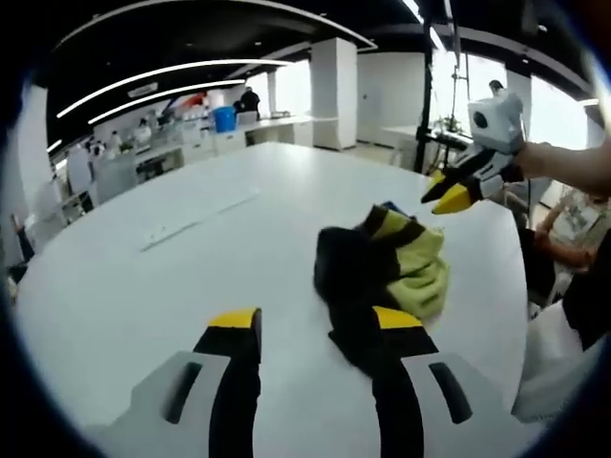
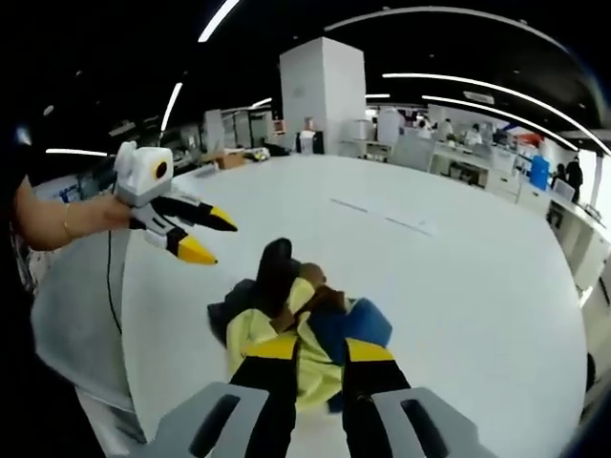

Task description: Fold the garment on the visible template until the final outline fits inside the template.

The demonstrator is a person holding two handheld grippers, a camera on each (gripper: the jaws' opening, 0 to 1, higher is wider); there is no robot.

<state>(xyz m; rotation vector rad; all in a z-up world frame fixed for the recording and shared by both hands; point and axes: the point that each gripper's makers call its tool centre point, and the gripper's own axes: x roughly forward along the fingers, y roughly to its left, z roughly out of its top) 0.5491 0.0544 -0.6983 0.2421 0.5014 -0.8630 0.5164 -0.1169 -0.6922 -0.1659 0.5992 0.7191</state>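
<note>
Crumpled black, yellow and blue garment point(image 1: 382, 277) lies bunched on the white round table point(image 1: 143, 286).
Left gripper point(image 1: 315, 324) and right gripper point(image 2: 310, 348) hover just above it, jaws parted, holding nothing.

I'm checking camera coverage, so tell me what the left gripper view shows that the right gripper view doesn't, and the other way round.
Left gripper view alone: the right claw above the far side of the crumpled garment, and a blue bin on a distant counter.

Right gripper view alone: the left claw hovering open beside the garment, its blue patch exposed, and a large white pillar.

Both: the black-and-yellow garment bunched on the white table.
</note>
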